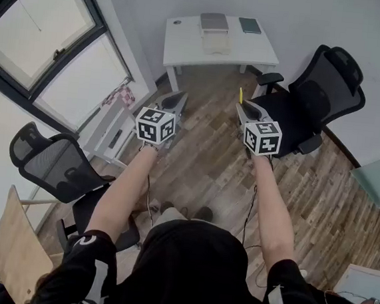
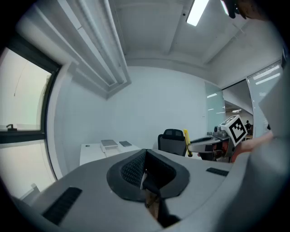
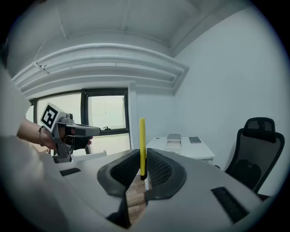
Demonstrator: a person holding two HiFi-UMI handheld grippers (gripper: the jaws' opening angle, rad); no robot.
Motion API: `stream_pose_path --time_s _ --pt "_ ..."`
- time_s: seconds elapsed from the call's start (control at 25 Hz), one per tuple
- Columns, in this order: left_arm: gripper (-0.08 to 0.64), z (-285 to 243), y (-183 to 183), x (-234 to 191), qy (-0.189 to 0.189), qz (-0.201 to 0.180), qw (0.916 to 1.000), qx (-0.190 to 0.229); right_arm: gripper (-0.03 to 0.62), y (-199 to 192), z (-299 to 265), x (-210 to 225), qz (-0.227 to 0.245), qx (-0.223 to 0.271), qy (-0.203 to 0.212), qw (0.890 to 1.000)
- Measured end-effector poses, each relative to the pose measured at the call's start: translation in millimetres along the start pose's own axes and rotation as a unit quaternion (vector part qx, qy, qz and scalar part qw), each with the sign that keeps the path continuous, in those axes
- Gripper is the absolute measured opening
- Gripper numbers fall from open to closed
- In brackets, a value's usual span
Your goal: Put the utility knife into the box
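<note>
Your R tongs (image 3: 142, 167) clamp the yellow utility knife (image 3: 142, 140) upright. L tongs (image 2: 145, 176) clenched, empty; box (image 1: 214, 38) on worktop (image 1: 183, 46), well apart.

Yellow utility knife (image 3: 142, 145) upright, pinched between right hand-held gripper (image 3: 142, 157) jaws; pale box (image 1: 214, 40) on white desk (image 1: 183, 46), well apart.

We log: utility knife (image 3: 142, 145) yellow; left gripper (image 1: 180, 99) and right gripper (image 1: 242, 106) grey, pads (image 3: 124, 170) black, marker cubes (image 1: 156, 126) black-and-white squares; desk (image 1: 187, 44) white; office chair (image 1: 330, 88) black; floor (image 1: 202, 162) brown planks.
</note>
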State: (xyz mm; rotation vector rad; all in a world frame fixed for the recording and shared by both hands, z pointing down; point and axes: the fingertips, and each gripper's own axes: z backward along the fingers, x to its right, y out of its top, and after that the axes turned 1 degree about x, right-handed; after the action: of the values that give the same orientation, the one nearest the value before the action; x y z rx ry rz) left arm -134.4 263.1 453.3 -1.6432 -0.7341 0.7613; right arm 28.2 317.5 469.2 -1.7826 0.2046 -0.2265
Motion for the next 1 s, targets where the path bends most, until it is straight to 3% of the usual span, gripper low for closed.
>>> stream_pose_path --time_s 0.52,1.0 --pt "0.025 -2.3 -9.1 6.0 0.017 0.005 0.9998 -0.002 0.064 -13.2 1.8 15.0 -0.011 -0.003 0.007 1.000" --pt "0.025 -61.8 -9.2 -37.4 0.012 0.016 0.9998 -0.003 0.064 -7.5 -57.5 50.4 -0.008 -0.012 0.007 1.000"
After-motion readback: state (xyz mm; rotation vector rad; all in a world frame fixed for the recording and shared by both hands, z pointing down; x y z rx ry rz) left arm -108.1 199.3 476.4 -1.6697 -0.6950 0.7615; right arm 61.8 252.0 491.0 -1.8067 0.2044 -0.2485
